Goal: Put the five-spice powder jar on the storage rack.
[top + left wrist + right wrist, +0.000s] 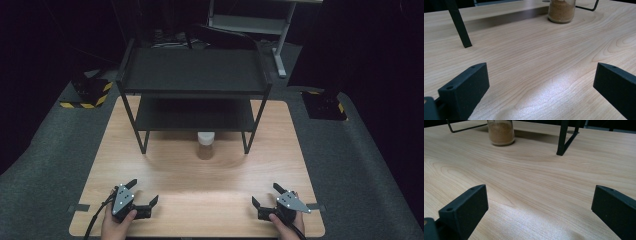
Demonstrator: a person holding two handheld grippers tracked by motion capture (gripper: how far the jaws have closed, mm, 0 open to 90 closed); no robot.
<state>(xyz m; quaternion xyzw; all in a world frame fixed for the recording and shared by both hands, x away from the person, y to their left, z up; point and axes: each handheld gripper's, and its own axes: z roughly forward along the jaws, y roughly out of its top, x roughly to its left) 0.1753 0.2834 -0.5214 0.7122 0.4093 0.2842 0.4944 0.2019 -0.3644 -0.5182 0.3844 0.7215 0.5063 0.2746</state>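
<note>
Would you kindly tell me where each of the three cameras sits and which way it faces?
High view: above the person's side, looking forward and down on the light wooden table, the black two-tier metal rack and both hands holding open grippers, left gripper, right gripper.
Left gripper view: low, along its own black jaws toward the glass jar of brown powder.
Right gripper view: likewise, from the other side.
Both gripper views share the jar and a rack leg.

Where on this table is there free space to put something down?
Bare wood stretches between the left gripper, the right gripper and the glass jar of brown powder. It is crowded only under the black metal two-tier shelf.
</note>
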